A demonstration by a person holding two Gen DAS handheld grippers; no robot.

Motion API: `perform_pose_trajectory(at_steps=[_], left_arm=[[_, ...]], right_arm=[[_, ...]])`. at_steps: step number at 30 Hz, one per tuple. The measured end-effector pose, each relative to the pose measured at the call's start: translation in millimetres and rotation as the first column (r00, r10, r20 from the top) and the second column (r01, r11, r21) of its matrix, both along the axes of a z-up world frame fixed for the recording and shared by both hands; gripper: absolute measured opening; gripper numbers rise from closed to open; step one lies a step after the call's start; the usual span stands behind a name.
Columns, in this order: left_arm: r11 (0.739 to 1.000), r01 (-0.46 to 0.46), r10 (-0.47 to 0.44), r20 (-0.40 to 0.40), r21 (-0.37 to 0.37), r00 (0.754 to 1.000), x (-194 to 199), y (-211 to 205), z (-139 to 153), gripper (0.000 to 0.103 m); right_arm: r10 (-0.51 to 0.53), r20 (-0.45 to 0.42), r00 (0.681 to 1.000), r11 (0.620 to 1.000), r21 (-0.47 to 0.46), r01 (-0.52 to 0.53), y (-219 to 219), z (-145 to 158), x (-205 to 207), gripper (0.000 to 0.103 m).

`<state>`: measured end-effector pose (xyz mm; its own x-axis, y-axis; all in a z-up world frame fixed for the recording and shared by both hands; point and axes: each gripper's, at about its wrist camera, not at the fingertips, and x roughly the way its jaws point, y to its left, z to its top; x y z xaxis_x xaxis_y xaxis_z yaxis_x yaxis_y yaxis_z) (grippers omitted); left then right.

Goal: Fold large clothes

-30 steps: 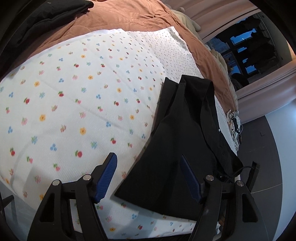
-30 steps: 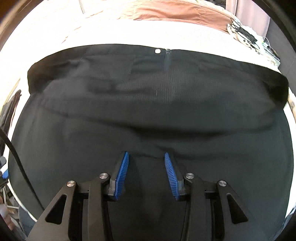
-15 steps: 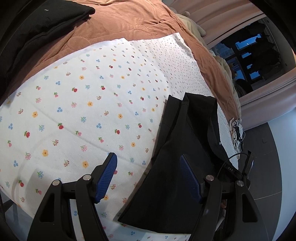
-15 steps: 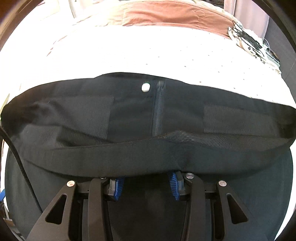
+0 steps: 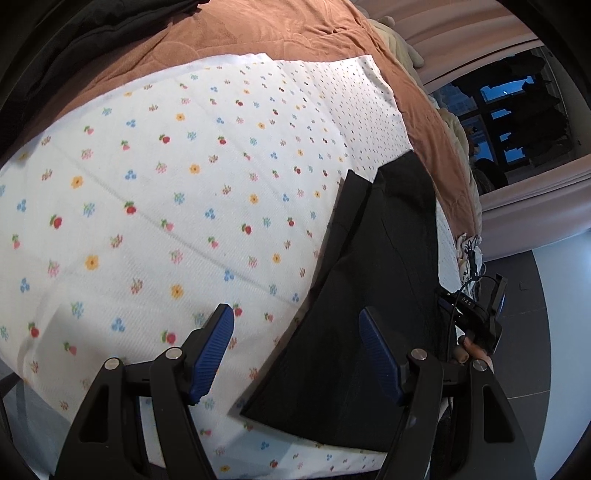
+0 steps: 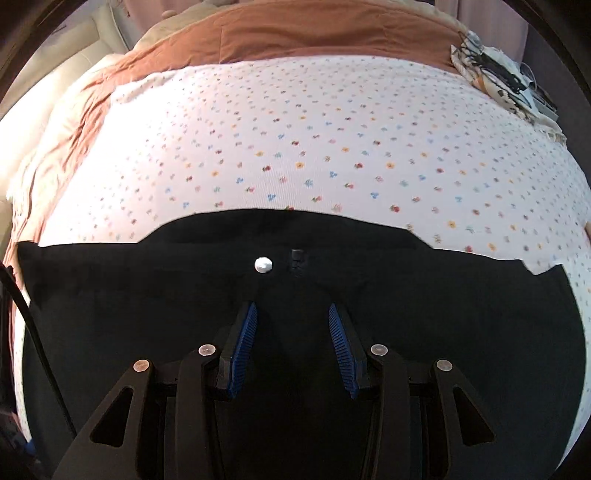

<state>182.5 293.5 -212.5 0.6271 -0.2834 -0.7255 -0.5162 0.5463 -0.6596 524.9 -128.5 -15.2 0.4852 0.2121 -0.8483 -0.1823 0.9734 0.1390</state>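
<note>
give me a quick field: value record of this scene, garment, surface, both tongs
garment: black trousers, white button beside the zip at the waistband, lying on the floral sheet
surface: floral sheet spread over a brown blanket on a bed
left tongs: open, holding nothing, over the trousers' edge
right tongs: open, holding nothing, above the trousers just below the waistband
background: dark window

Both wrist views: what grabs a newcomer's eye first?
The black garment fills the lower right-wrist view, its white button beside the zipper, just beyond the open right gripper. In the left-wrist view the floral sheet dominates, with the open left gripper above the garment's left edge.
</note>
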Motion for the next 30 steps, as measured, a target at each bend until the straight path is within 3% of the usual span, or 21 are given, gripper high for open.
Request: perform_pose_trajectory(at_steps=[8, 10, 12, 13, 21, 30], left_arm=[[0.997, 0.018, -0.019, -0.006, -0.068, 1.000, -29.4, -3.9, -5.5, 0.071], [0.995, 0.036, -0.036, 0.001, -0.094, 0.999, -34.7, -7.2, -8.3, 0.071], [0.991, 0.052, -0.051, 0.017, -0.120, 0.999, -36.9, -9.4, -10.2, 0.071], [0.989, 0.060, -0.057, 0.031, -0.138, 0.998, -37.6, -10.5, -12.0, 0.071], [0.969, 0.126, -0.109, 0.091, -0.211, 0.990, -20.5, -26.8, -22.5, 0.071], [0.969, 0.183, -0.163, 0.131, -0.163, 0.978, 13.3, -49.4, -22.1, 0.071]], right_arm=[[0.066, 0.011, 0.998, 0.993, 0.096, -0.067, -13.5, 9.6, -41.9, 0.039], [0.078, 0.011, 0.997, 0.991, 0.110, -0.079, -12.6, 7.8, -57.0, 0.047], [0.087, 0.024, 0.996, 0.988, 0.128, -0.089, -12.3, 6.5, -71.7, 0.075], [0.093, 0.028, 0.995, 0.986, 0.139, -0.096, -12.2, 6.4, -76.5, 0.077], [0.142, -0.024, 0.990, 0.960, 0.246, -0.132, -16.6, -5.5, -121.9, 0.077], [0.124, -0.013, 0.992, 0.959, 0.258, -0.116, -45.1, -22.2, -180.3, 0.077]])
